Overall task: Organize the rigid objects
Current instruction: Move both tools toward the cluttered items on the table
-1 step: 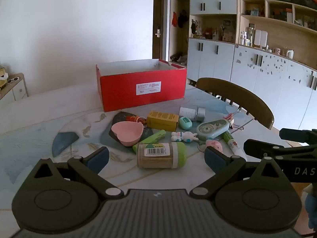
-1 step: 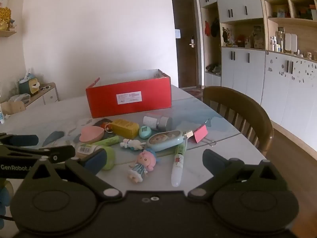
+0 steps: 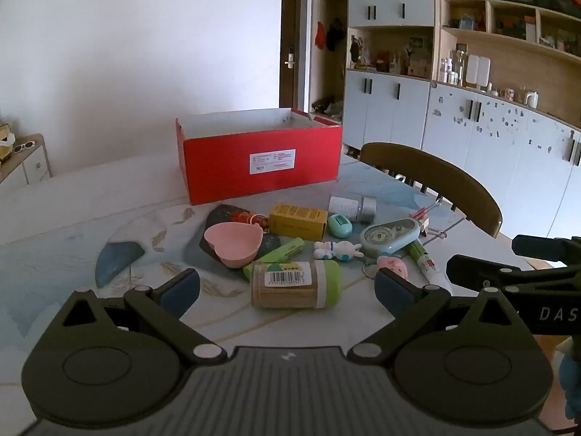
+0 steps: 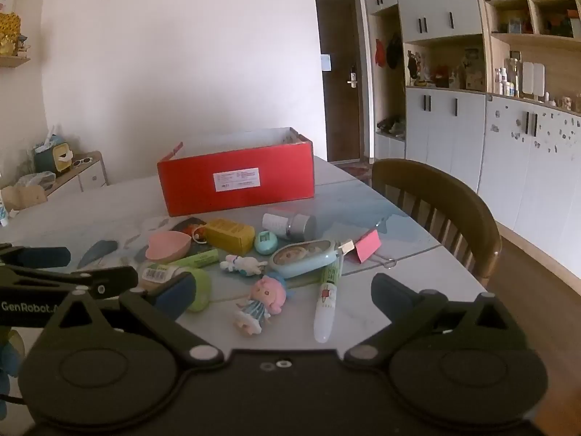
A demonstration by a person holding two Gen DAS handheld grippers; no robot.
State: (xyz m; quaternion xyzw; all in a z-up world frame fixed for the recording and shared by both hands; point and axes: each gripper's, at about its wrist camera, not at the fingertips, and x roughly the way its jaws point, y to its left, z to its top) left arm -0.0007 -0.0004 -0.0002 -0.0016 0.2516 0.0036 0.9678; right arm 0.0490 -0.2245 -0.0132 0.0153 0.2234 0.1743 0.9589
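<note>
The left gripper [image 3: 287,287] hangs with its 2 fingers spread wide and empty, the toothpick jar [image 3: 296,283] lying on its side just beyond them. The right gripper [image 4: 283,290] is likewise released, near the doll [image 4: 259,303]. The sensible move seems to be closing across the jar's round body, not its green cap. The red box [image 3: 259,161] stands far behind the clutter; its contents are hidden.
</note>
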